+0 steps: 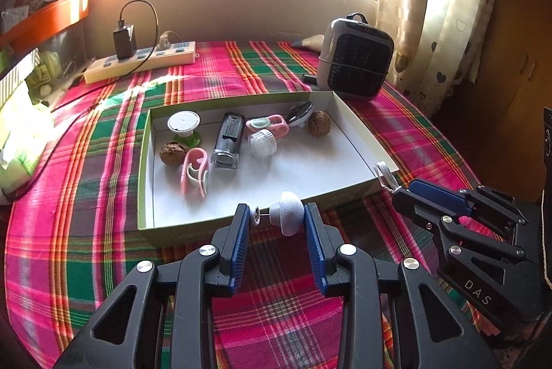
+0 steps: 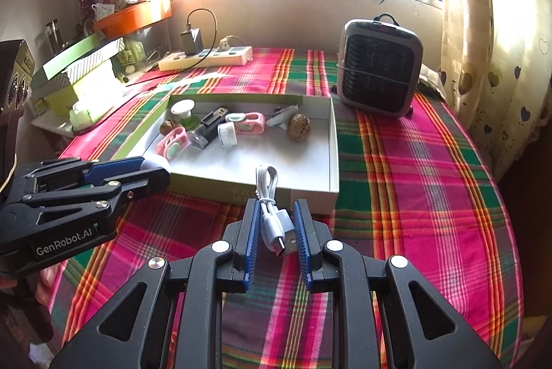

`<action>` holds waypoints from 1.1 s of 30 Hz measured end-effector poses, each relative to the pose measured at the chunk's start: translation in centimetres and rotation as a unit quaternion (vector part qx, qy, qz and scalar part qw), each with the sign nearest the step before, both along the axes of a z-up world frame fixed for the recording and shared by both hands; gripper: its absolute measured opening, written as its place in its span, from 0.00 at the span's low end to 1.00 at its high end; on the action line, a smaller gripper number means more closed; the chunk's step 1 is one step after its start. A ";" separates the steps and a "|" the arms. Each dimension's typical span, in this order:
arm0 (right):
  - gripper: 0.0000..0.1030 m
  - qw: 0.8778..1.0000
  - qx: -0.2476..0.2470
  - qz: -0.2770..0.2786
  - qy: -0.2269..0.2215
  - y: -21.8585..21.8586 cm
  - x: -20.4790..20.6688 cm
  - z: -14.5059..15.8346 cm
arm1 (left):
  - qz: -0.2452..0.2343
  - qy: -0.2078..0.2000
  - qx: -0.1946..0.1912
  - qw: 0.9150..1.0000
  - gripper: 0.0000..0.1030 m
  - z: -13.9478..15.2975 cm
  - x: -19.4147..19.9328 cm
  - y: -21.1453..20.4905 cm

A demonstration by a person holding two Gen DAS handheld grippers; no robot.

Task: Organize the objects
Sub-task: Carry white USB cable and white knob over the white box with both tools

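A shallow white box with green sides (image 1: 358, 127) (image 2: 333, 141) lies on the plaid cloth. It holds two walnuts, pink clips, a clear-and-black case, white caps and a suction cup. My left gripper (image 1: 277, 217) is shut on a white mushroom-shaped knob (image 1: 288, 212) with a small pin end, held at the box's near edge; the knob also shows in the right wrist view (image 2: 157, 163). My right gripper (image 2: 276, 224) is shut on a coiled white USB cable (image 2: 272, 213) just before the box's near wall; the cable also shows in the left wrist view (image 1: 386, 176).
A grey fan heater (image 1: 355, 58) (image 2: 379, 69) stands behind the box at right. A power strip (image 1: 138, 60) (image 2: 207, 57) with a charger lies at the back. Stacked boxes (image 2: 76, 72) and an orange tray (image 2: 134, 15) sit left. A curtain (image 2: 500, 58) hangs right.
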State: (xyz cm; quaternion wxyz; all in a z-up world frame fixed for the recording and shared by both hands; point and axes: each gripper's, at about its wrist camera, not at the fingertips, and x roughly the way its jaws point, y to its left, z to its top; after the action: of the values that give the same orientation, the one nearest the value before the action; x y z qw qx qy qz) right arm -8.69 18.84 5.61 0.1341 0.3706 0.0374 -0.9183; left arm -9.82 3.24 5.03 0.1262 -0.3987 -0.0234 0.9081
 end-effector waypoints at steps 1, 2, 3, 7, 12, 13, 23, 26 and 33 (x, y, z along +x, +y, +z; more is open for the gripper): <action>0.21 1.000 0.000 0.001 0.001 -0.1 -0.1 0.1 | 0.001 0.001 -0.001 1.000 0.29 0.0 -0.1 -0.1; 0.21 1.000 -0.001 0.002 0.002 -0.1 -0.3 0.1 | 0.001 0.001 -0.001 1.000 0.29 0.1 -0.3 -0.1; 0.21 1.000 -0.002 0.003 0.001 -0.1 -0.4 0.1 | 0.001 0.001 -0.001 1.000 0.29 0.1 -0.4 -0.1; 0.21 1.000 -0.002 0.006 -0.001 -0.3 -1.1 0.1 | 0.005 0.000 -0.003 1.000 0.29 0.1 -1.1 -0.3; 0.21 1.000 0.000 0.008 -0.002 -0.3 -2.4 0.3 | 0.007 -0.004 -0.001 1.000 0.29 0.1 -2.0 -0.8; 0.21 1.000 0.001 0.009 -0.003 -0.3 -2.7 0.4 | 0.008 -0.005 0.000 1.000 0.29 0.1 -2.2 -0.9; 0.21 0.999 0.008 0.025 -0.019 -1.1 -5.6 -0.2 | 0.011 -0.025 -0.002 1.000 0.29 -1.0 -4.5 -1.1; 0.21 0.999 0.008 0.025 -0.029 -1.1 -6.7 -0.7 | 0.013 -0.033 -0.001 0.999 0.29 -1.5 -5.2 -1.0; 0.21 0.998 0.019 0.032 -0.048 -1.4 -8.5 -1.7 | 0.015 -0.038 -0.011 0.999 0.29 -2.1 -6.0 -0.7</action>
State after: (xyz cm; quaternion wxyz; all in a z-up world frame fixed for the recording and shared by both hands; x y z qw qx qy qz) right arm -17.20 17.48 3.91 0.1584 0.4149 0.0605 -0.8939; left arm -15.81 2.54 2.90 0.1069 -0.4336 -0.0246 0.8944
